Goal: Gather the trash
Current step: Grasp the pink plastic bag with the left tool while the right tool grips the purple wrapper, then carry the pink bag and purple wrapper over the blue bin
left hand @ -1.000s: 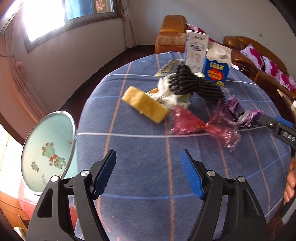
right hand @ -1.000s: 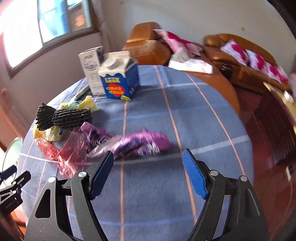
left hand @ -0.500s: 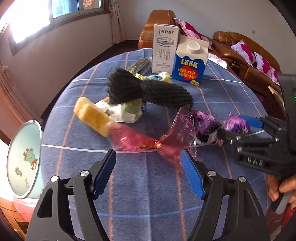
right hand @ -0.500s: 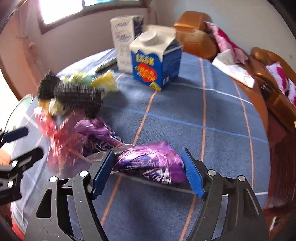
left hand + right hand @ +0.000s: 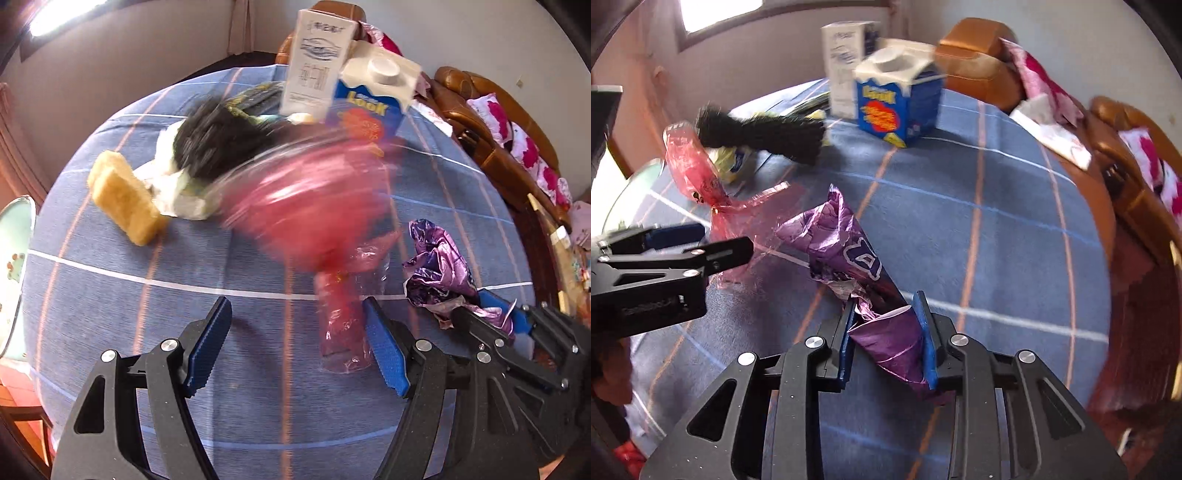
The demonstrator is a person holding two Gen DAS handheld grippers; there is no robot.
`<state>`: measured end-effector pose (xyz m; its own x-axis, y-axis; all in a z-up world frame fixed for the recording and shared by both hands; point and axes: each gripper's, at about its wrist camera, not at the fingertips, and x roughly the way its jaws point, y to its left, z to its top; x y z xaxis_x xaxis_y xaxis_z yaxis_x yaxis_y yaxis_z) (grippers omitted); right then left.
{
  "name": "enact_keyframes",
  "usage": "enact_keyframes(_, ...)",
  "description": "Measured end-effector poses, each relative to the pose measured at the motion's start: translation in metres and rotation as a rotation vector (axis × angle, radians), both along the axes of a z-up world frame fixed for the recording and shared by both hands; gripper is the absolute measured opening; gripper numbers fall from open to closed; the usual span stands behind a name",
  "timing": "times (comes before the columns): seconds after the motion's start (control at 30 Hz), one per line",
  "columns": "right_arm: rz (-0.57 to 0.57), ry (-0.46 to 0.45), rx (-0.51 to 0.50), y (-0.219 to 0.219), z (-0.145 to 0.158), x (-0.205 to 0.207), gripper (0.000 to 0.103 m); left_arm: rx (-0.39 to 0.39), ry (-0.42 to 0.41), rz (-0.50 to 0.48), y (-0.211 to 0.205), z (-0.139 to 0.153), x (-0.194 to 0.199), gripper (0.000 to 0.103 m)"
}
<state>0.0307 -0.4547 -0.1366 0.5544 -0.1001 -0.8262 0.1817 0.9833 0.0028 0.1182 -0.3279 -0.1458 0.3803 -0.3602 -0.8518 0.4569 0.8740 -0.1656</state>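
- Writing I can read: "LOOK" in yellow on the blue carton (image 5: 369,107) (the left view is sharpest; in the right view it blurs). The white carton (image 5: 314,66) carries print too small for me to read. The purple wrapper (image 5: 849,243) bears part of a white-outlined logo, not legible.
- My right tool (image 5: 888,332): jaws closing, both blue pads pressing on the purple wrapper's lower end; the rest of the wrapper sticks up above the bench (image 5: 1015,240).
- My left tool (image 5: 297,347): jaws apart. The red cellophane wrapper (image 5: 343,295) hangs beside the right-hand pad, blurred; I cannot tell whether it touches.
- Left view only: a yellow sponge (image 5: 122,199) by a crumpled white bag (image 5: 177,192), and a pale dish (image 5: 14,266) at the bench's left edge.
- Right view only: white paper (image 5: 1052,136) at the bench's far edge, by the brown sofa (image 5: 982,51).
- Counted: two cartons, two foil or cellophane wrappers (one purple, one red), one black bristly brush (image 5: 761,133), one sponge, two tools.
- The bench cloth is blue with orange and white lines.
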Motion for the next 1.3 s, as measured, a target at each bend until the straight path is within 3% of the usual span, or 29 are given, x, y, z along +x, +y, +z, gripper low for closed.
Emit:
enact_keyframes(0.2, -0.144, -0.07, -0.009, -0.022, 0.017, -0.028, 0.03, 0.015, -0.03, -0.004, -0.015, 0.001, -0.003, 0.069)
enact_keyframes(0.23, -0.155, -0.073, -0.009, -0.026, 0.017, -0.031, 0.03, 0.017, -0.023, 0.0, -0.016, -0.002, -0.002, 0.061)
enact_keyframes(0.33, -0.175, -0.067, 0.006, -0.034, 0.017, -0.037, 0.03, 0.011, -0.025, -0.009, -0.021, -0.004, -0.002, 0.049)
enact_keyframes(0.43, -0.184, -0.061, -0.002, -0.033, 0.015, -0.041, 0.03, 0.004, -0.031, -0.022, -0.021, -0.003, -0.003, 0.019)
enact_keyframes(0.57, -0.213, -0.084, 0.024, -0.031, 0.017, -0.048, 0.03, -0.005, -0.034, -0.043, -0.011, 0.002, -0.004, 0.017)
enact_keyframes(0.9, -0.224, -0.136, 0.065, -0.003, 0.025, -0.049, 0.03, -0.011, -0.091, -0.092, 0.064, 0.026, -0.022, 0.017)
enact_keyframes(1.3, -0.151, -0.182, 0.074, 0.07, 0.038, -0.03, 0.03, 0.057, -0.175, -0.001, 0.146, 0.037, -0.023, 0.017)
